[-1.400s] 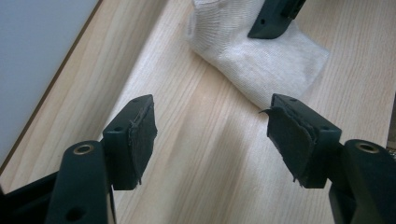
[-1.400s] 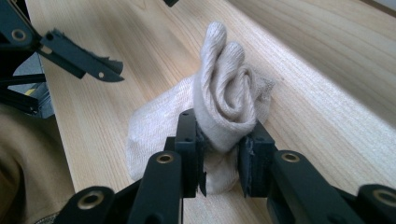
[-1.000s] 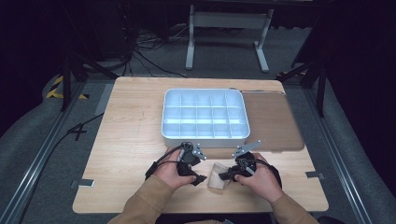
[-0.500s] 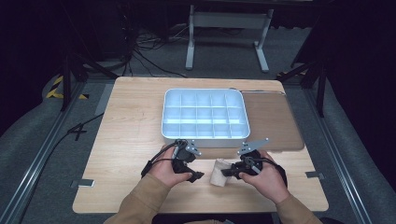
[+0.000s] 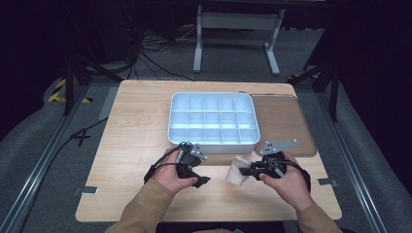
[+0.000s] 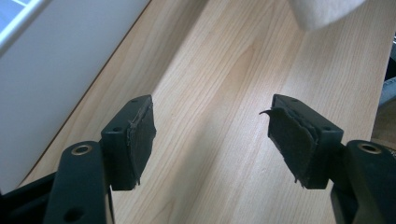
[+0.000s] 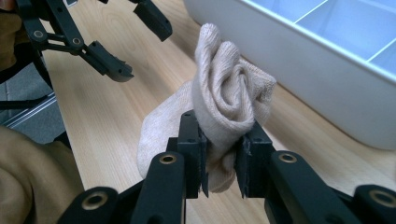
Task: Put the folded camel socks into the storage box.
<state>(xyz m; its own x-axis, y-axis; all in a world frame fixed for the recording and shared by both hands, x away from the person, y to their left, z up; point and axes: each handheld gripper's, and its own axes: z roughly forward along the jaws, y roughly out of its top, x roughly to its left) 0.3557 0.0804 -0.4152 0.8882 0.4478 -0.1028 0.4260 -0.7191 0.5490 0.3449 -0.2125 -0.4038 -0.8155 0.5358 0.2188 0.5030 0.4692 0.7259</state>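
Observation:
A rolled beige sock (image 7: 229,107) is pinched between the jaws of my right gripper (image 7: 222,161), which is shut on it and holds it just above the wooden table (image 5: 136,141). From above, the sock (image 5: 236,171) hangs left of the right gripper (image 5: 248,170), near the table's front. My left gripper (image 5: 198,172) sits a little to the left, open, with nothing between its pads (image 6: 142,140); bare wood lies under it. A corner of the sock (image 6: 322,11) peeks in at the top of the left gripper view.
A white tray with several compartments (image 5: 212,141) stands just behind both grippers, its near wall (image 7: 327,60) close to the sock. A brown mat (image 5: 286,124) lies to the tray's right. Dark floor, cables and a metal stand surround the table.
My right gripper has lifted the sock slightly off the table. The left gripper has stayed about where it was.

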